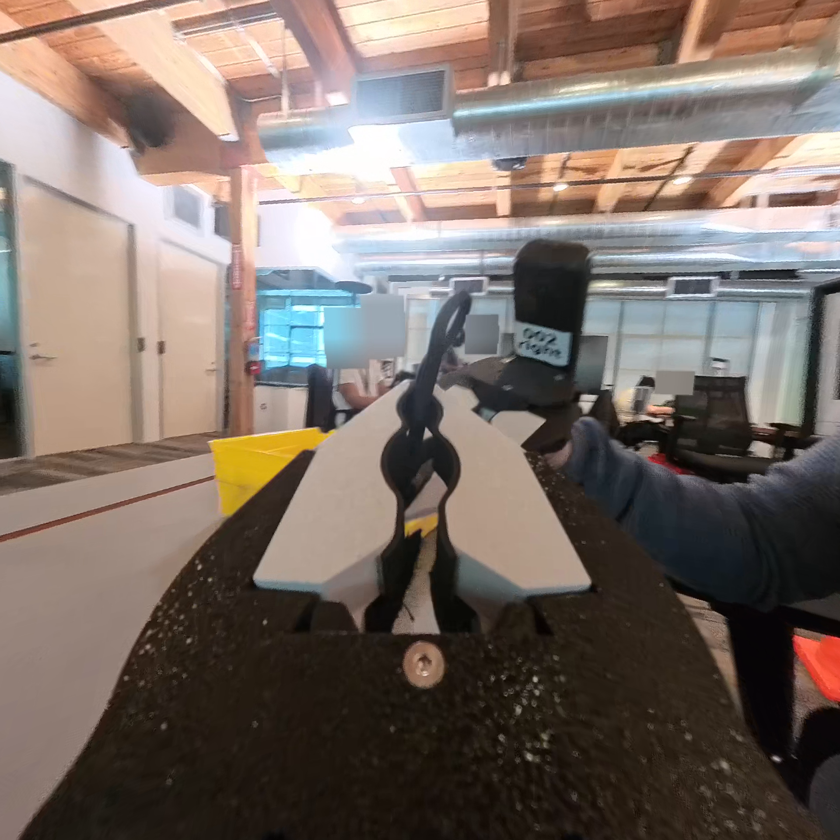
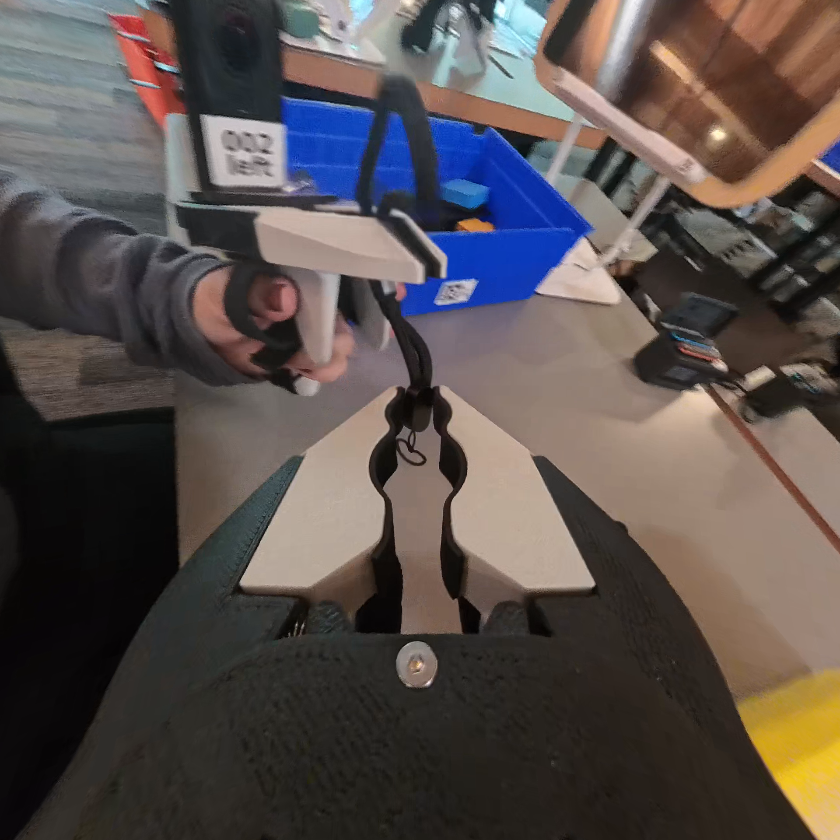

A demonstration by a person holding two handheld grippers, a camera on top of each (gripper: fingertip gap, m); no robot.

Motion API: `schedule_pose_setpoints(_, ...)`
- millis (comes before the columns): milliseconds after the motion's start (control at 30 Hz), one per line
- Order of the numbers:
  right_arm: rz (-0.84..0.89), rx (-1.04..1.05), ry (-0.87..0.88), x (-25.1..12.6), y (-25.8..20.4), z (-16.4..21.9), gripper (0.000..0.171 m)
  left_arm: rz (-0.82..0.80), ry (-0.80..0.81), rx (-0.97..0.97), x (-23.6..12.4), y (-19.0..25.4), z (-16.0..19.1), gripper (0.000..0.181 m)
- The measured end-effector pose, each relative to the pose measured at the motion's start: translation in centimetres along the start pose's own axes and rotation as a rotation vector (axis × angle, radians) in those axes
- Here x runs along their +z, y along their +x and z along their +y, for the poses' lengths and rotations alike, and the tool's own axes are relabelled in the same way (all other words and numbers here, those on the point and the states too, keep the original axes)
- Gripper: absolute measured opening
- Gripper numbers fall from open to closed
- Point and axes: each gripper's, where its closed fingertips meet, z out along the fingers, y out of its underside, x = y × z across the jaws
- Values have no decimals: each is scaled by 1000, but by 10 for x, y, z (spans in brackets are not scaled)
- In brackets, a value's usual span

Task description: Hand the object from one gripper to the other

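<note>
A black cord with a loop is held by both grippers above the grey table. My left gripper is shut on the cord, and the loop sticks up past its fingertips. In the right wrist view my right gripper is shut on the cord's lower end, at a small black end piece. The left gripper shows there higher up and to the left, clamping the cord below its loop. In the left wrist view the right gripper sits just behind and to the right of the left fingertips.
A yellow bin stands on the grey table ahead on the left. A blue bin with small items stands at the table's far side. A black device sits at the right. Sleeved arms hold the grippers. Across from one pair of fingers to the other is roughly 6 cm.
</note>
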Motion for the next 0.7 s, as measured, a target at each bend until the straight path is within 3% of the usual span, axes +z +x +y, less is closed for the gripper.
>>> schedule_pose_setpoints(133, 257, -8, -154, -16, 42, 17, 10, -248, -151, 91, -6, -38, 20, 33)
schedule_pose_setpoints(233, 355, -8, -205, -26, 57, 21, 10, -357, -219, 174, -11, -53, 26, 62)
schedule_pose_setpoints(300, 400, -21, -230, -31, 63, 22, 10, -417, -246, 240, -14, -60, 29, 72)
schedule_pose_setpoints(500, 457, -50, -249, -41, 72, 22, 10, -472, -318, 405, -22, -69, 41, 74)
schedule_pose_setpoints(700, 596, -42, -178, -78, 99, 7, 10, -492, -330, 398, -30, -76, 65, 67)
